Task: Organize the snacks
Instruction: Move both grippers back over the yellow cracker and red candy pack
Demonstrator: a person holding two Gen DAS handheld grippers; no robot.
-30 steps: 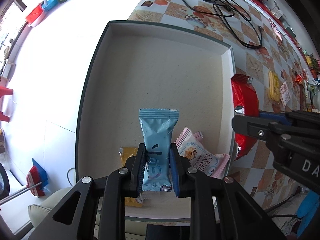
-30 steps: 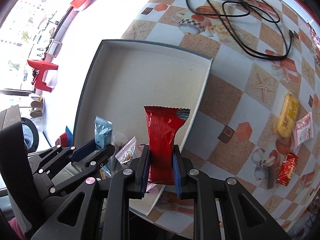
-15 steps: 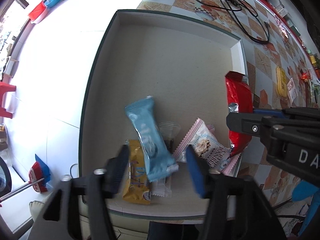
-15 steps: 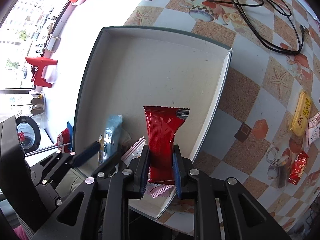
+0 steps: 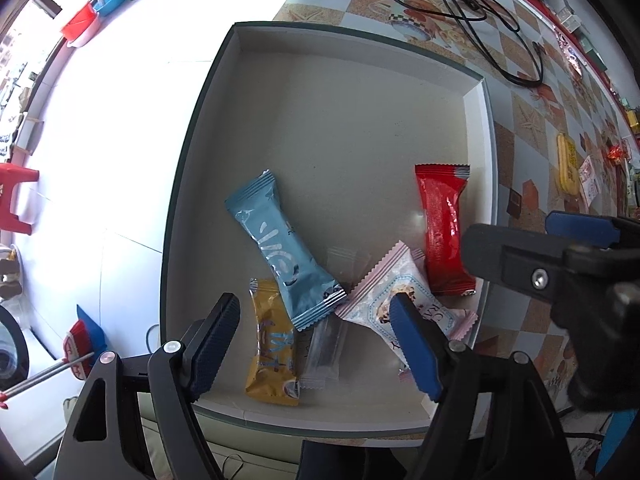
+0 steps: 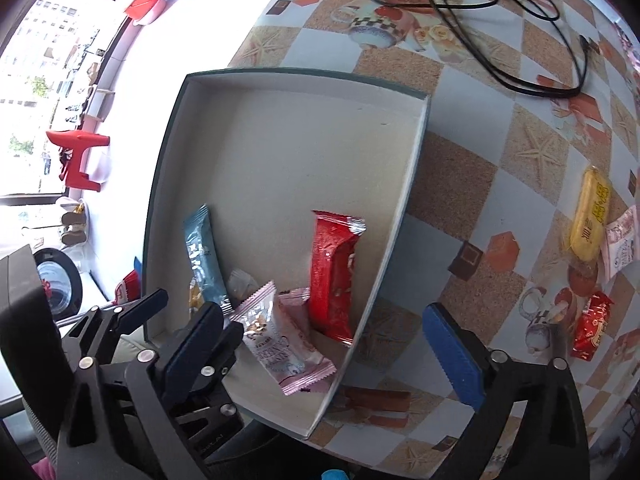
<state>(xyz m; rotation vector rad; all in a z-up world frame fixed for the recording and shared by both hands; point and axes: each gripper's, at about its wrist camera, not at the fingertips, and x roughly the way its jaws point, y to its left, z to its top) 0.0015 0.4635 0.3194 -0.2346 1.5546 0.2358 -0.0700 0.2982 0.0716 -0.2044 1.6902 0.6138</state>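
Note:
A shallow grey box lies at the table's near edge. In it lie a blue packet, a red packet, a pink-white packet, a yellow packet and a clear wrapper. My left gripper is open and empty over the box's near end. My right gripper is open and empty over the box's right wall, and shows at the right of the left wrist view.
On the patterned tablecloth to the right lie a yellow bar, a pink sachet and a small red packet. A black cable with an adapter lies at the back. The floor drops away left of the box.
Both grippers have opened. The blue packet dropped from my left gripper into the box and lies flat. The red packet left my right gripper and now lies in the box by its right wall.

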